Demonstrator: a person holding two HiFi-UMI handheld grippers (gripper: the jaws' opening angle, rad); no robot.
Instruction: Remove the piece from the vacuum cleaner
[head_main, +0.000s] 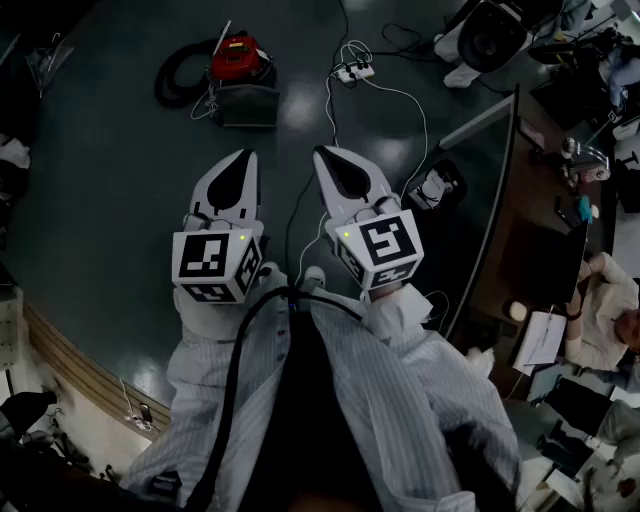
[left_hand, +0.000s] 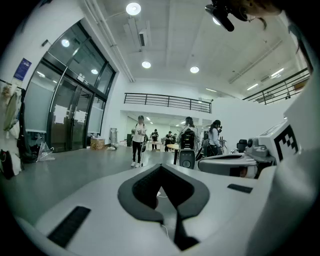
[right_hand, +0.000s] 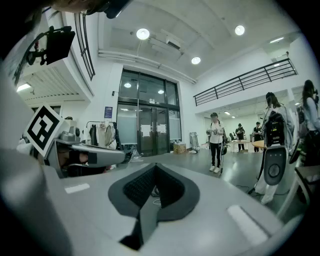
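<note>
A red and black vacuum cleaner (head_main: 238, 62) lies on the dark floor at the far left, its black hose (head_main: 178, 78) coiled to its left. My left gripper (head_main: 243, 156) and right gripper (head_main: 325, 152) are held side by side well short of it, both pointing toward it. Both are shut with nothing between the jaws. In the left gripper view the closed left gripper (left_hand: 161, 167) points level across the hall, with the right gripper (left_hand: 240, 162) beside it. The right gripper view shows the closed right gripper (right_hand: 156, 167) and the left gripper (right_hand: 85, 156) at its left. The vacuum shows in neither gripper view.
A white power strip (head_main: 355, 70) with cables trailing over the floor lies right of the vacuum. A desk (head_main: 540, 200) with a seated person (head_main: 610, 300) stands at the right. Several people (left_hand: 137, 142) stand far off in the hall, near a grey machine (right_hand: 274, 167).
</note>
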